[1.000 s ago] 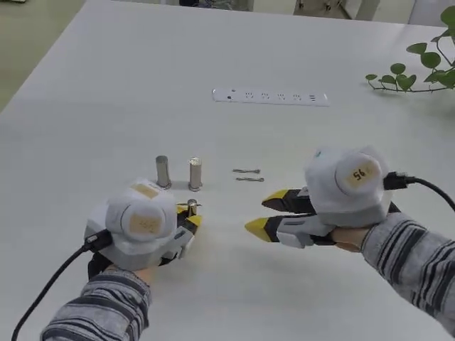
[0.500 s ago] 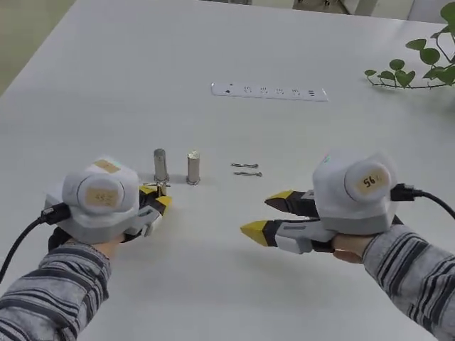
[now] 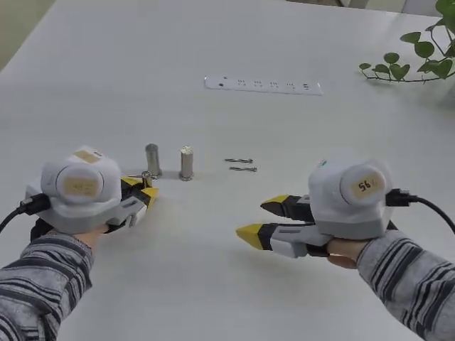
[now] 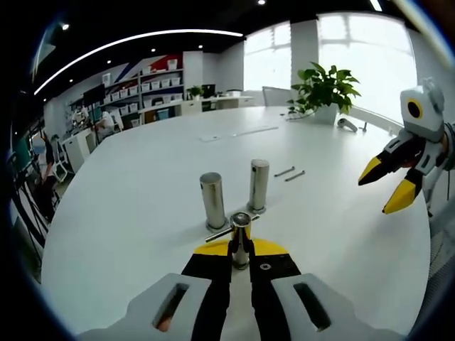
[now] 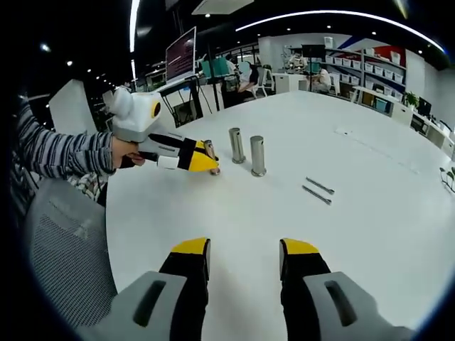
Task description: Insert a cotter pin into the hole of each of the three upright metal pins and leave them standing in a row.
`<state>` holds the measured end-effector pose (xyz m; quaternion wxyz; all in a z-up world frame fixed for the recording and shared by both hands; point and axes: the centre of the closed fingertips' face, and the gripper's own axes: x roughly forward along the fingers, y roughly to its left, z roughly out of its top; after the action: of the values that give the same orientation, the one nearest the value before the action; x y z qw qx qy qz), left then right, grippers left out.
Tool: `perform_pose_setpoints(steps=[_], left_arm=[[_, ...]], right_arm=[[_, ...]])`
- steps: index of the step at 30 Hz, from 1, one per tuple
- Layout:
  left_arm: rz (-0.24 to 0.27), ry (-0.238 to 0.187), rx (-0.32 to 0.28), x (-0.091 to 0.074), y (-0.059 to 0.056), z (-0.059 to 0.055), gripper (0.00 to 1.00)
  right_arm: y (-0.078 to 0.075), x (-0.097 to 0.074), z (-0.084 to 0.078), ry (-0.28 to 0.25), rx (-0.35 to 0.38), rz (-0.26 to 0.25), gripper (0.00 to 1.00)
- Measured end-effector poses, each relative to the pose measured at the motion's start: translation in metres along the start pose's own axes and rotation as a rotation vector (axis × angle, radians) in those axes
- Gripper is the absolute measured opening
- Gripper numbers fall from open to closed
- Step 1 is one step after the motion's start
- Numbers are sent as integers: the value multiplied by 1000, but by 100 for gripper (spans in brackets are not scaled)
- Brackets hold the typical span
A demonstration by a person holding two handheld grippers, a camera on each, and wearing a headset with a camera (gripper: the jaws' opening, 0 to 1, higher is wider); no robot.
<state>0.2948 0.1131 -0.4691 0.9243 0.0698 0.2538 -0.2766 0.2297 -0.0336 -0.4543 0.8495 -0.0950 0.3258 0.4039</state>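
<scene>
My left gripper (image 3: 146, 190) is shut on a short metal pin (image 4: 240, 229) that has a cotter pin through its hole. It holds that pin upright, low at the table, just left of and in front of two upright metal pins (image 3: 152, 160) (image 3: 186, 163). These two stand side by side (image 4: 212, 200) (image 4: 259, 186). Two loose cotter pins (image 3: 239, 160) (image 3: 244, 169) lie to their right. My right gripper (image 3: 254, 219) is open with nothing in it, nearer the front edge, with its jaws pointing left. The left gripper (image 5: 202, 162) also appears in the right gripper view.
A white power strip (image 3: 263, 85) lies further back on the white table (image 3: 213, 284). A potted plant's leaves (image 3: 419, 60) reach in at the far right. Black cables trail from both grippers toward the person.
My left gripper has carried its pin leftward, from in front of the right standing pin to just left of the left one. The right gripper has barely moved.
</scene>
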Motion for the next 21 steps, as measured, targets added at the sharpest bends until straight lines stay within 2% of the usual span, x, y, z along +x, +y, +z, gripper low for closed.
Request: perform_pose_setpoints(steps=[7, 13, 16, 18, 21], left_arm=[[-16, -7, 6, 0, 0, 0, 5], [-7, -11, 13, 0, 0, 0, 5], [-7, -17, -5, 0, 0, 0, 5], [-6, -10, -14, 0, 0, -2, 6], [-6, 26, -3, 2, -1, -10, 6]], right_arm=[[0, 0, -3, 6, 14, 0, 35], [3, 2, -4, 4, 29, 6, 35], [5, 3, -5, 5, 31, 8, 35], [5, 3, -4, 5, 32, 9, 35], [5, 3, -4, 5, 37, 10, 35]])
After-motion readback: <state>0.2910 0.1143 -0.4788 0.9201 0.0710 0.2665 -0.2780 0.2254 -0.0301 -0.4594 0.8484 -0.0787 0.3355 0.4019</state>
